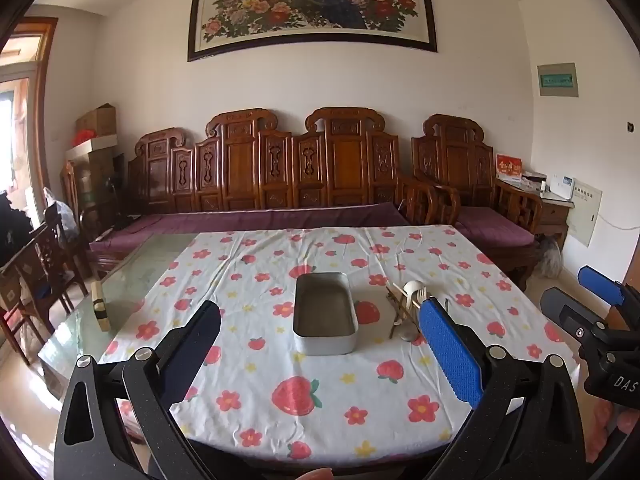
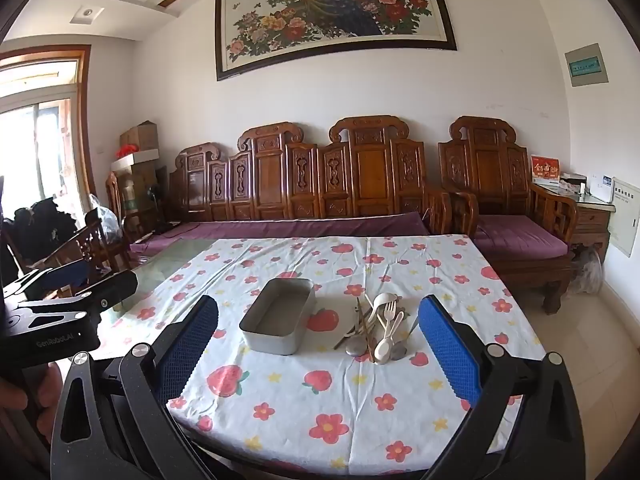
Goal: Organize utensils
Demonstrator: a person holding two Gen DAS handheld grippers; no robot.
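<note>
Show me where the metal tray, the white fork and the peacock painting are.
metal tray [image 2: 269,339]: right wrist view, on its near outer wall.
white fork [image 2: 389,309]: right wrist view, on its tines, in the utensil pile.
peacock painting [image 2: 332,12]: right wrist view, on the peacock's body, on the wall.

Both grippers, left gripper [image 1: 320,312] and right gripper [image 2: 318,316], apparently wide open, empty.

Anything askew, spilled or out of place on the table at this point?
Yes: the utensils lie in a crisscrossed heap on the tablecloth right of the metal tray, which holds nothing. The cloth is creased. Nothing spilled or damaged.
</note>
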